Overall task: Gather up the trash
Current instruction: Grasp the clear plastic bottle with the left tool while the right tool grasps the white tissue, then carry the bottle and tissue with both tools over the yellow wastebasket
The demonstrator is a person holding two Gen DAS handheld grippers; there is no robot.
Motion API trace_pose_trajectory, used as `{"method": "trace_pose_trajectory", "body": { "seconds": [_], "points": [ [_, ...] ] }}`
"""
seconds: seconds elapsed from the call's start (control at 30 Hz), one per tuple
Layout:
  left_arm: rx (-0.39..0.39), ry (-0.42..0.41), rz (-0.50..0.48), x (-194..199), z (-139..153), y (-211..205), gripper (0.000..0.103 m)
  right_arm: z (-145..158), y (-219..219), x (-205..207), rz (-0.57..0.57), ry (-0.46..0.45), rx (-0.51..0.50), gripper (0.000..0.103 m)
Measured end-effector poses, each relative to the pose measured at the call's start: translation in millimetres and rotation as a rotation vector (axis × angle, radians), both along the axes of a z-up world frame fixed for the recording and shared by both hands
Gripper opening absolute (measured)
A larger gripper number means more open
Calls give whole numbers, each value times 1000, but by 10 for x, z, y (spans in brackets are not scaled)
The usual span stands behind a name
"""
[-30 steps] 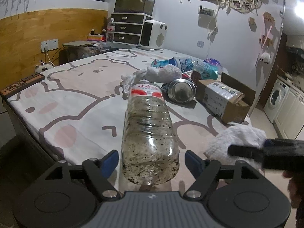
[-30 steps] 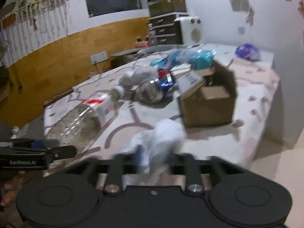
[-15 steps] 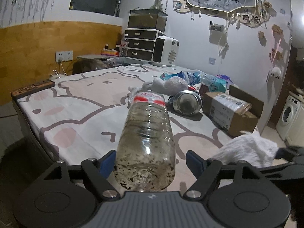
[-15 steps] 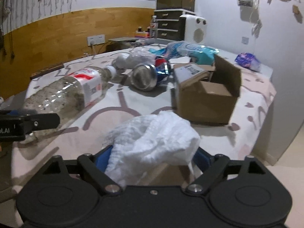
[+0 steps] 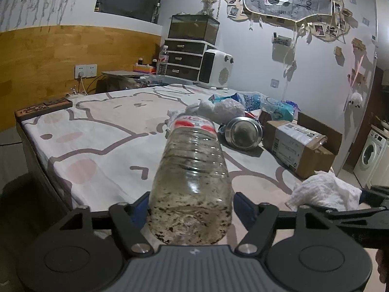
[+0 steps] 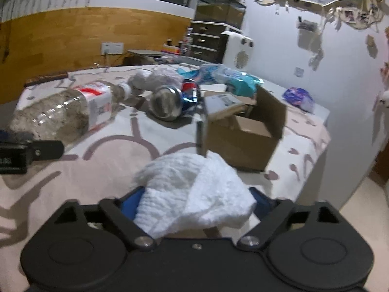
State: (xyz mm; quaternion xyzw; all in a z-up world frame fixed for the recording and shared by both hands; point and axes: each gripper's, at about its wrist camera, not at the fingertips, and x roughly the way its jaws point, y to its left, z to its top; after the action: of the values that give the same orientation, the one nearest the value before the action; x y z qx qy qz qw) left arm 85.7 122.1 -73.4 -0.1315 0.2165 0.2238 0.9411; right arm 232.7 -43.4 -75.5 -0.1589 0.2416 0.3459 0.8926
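- The left claw [image 5: 190,209] grips the base of a dirty plastic bottle [image 5: 192,168] at bottom centre — its capped end points up-frame over the bed [image 5: 102,131].
- The right claw [image 6: 192,202] clamps a crumpled white tissue [image 6: 194,189], low centre.
- Mid-frame on the bed: a cardboard box [image 6: 243,131] beside a metal can [image 6: 167,104].

White space heater [image 5: 216,69] at far end of table, dark drawer unit [image 5: 184,59] just left of it with glass tank [image 5: 193,28] on top, wall socket [image 5: 85,71] on wood panelling far left, washing machine [image 5: 370,154] far right, photo collage [image 5: 289,0] high on wall.
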Motion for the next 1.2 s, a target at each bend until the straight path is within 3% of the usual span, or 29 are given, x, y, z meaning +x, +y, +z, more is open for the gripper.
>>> {"method": "trace_pose_trajectory", "body": {
  "seconds": [0.23,0.27,0.33,0.4,0.73,1.0,1.2],
  "points": [
    [40,-1,-12,-21,-38,-61,62,-13,-68,59,8,116,95,52],
    [41,-11,-15,-43,-24,-58,62,-10,-71,45,8,113,95,48],
    [60,-24,-15,-74,12,-68,61,12,-70,23,-2,117,98,20],
    [75,-37,-15,-118,60,-72,61,30,-78,5,-15,123,107,16],
    [72,-43,21,-188,91,-23,63,168,-171,-136,-23,129,175,15],
    [180,-89,50,-170,-57,-154,66,144,-242,-172,-37,144,177,15],
    [173,-112,68,-175,-122,-135,63,135,-272,-175,-47,150,185,15]
  ]
}}
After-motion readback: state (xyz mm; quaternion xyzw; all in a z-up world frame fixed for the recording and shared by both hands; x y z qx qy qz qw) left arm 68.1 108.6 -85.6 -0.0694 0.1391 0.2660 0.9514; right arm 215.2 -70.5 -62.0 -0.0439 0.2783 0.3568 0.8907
